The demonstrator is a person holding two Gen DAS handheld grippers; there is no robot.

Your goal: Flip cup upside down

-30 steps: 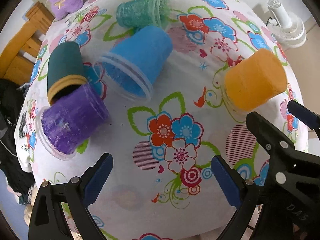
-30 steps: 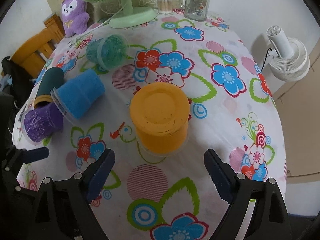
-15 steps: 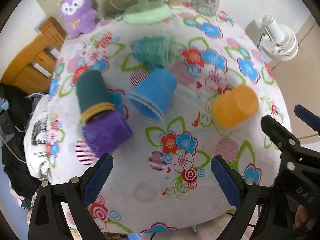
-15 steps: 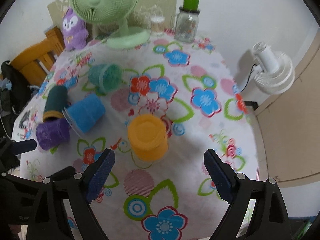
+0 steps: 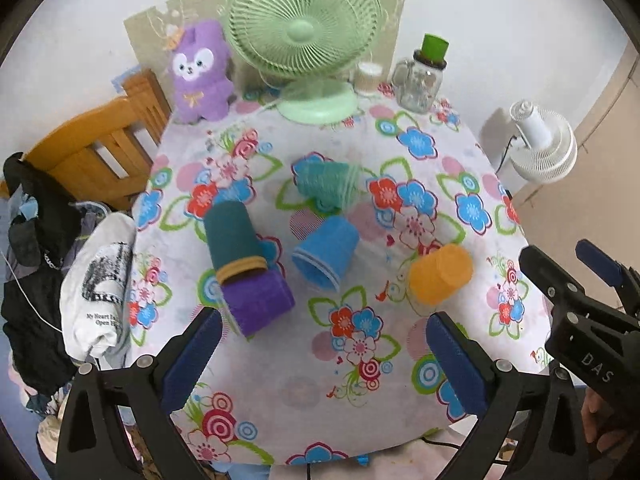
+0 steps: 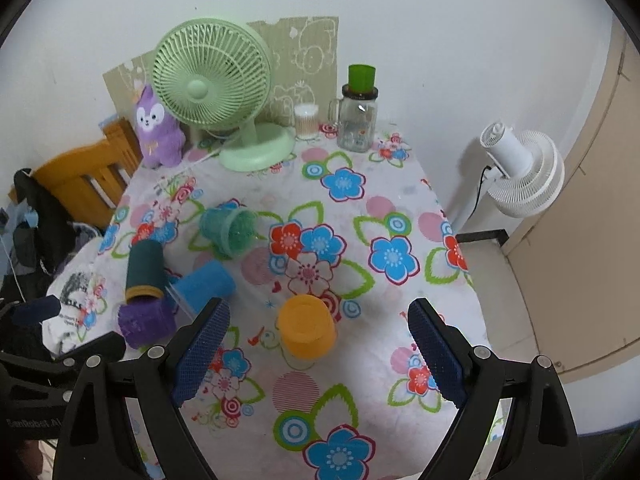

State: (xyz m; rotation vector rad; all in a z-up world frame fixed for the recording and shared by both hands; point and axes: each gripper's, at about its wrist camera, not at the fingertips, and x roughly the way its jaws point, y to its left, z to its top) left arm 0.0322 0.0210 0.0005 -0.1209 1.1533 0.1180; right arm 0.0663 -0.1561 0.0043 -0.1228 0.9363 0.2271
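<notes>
An orange cup (image 6: 306, 331) stands upside down on the flowered tablecloth, also in the left wrist view (image 5: 439, 274). A blue cup (image 5: 325, 254), a purple cup (image 5: 262, 298), a dark green cup (image 5: 234, 243) and a teal cup (image 5: 326, 184) lie on their sides to its left. My left gripper (image 5: 323, 361) is open and empty, raised above the table's near edge. My right gripper (image 6: 319, 361) is open and empty, raised over the near edge just in front of the orange cup.
A green desk fan (image 6: 224, 92), a purple plush toy (image 6: 157, 129), a glass jar with a green lid (image 6: 357, 120) and a small container (image 6: 306, 121) stand at the back. A wooden chair (image 5: 92, 152) with clothes is left; a white fan (image 6: 520, 172) stands right.
Both grippers have pulled up and back from the table, open and empty. The cups look smaller and the whole table shows. The orange cup stays upside down.
</notes>
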